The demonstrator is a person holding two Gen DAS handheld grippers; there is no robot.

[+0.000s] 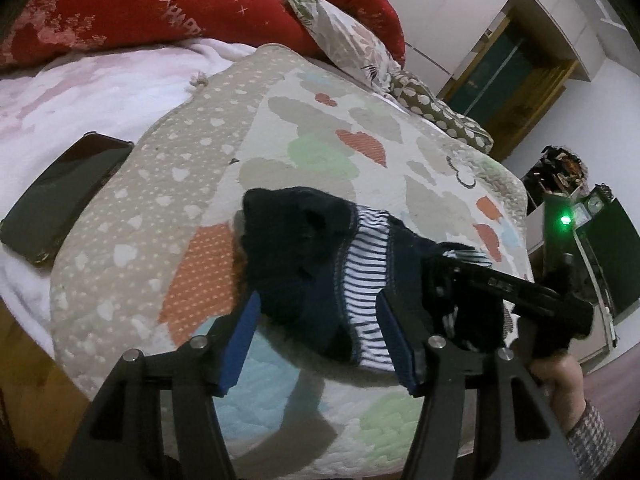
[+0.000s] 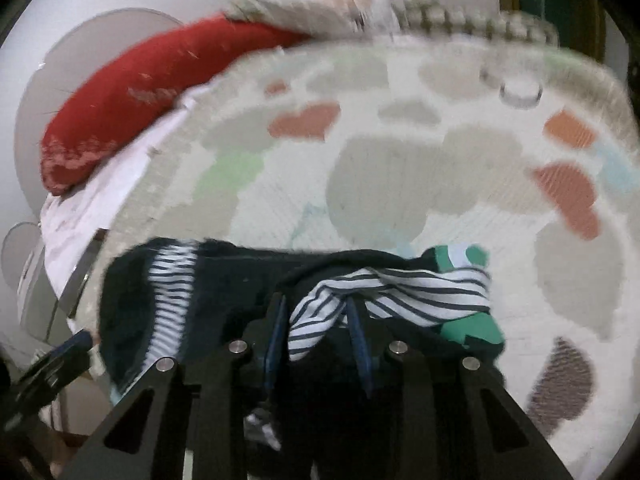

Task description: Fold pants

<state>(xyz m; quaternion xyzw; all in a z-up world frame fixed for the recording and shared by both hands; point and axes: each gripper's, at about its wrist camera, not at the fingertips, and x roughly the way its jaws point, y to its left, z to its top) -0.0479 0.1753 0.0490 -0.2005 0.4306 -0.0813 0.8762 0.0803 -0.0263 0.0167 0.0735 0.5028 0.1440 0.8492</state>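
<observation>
Small dark navy pants (image 1: 304, 256) with white-and-navy striped panels lie bunched on a cloud-patterned quilt (image 1: 320, 136). My left gripper (image 1: 316, 320) is open, its blue pads on either side of the near edge of the pants. My right gripper (image 1: 452, 276) comes in from the right and holds the other end of the pants. In the blurred right wrist view the right gripper (image 2: 316, 308) has striped fabric of the pants (image 2: 200, 292) between its fingers, with green patches at the right end. The left gripper (image 2: 76, 342) shows at the far left.
A dark phone (image 1: 60, 200) lies on the white sheet left of the quilt. Red pillows (image 1: 140, 12) and a floral pillow (image 1: 352, 36) lie at the head of the bed. The bed edge drops off at the right, toward a shelf (image 1: 560, 184) and wardrobe.
</observation>
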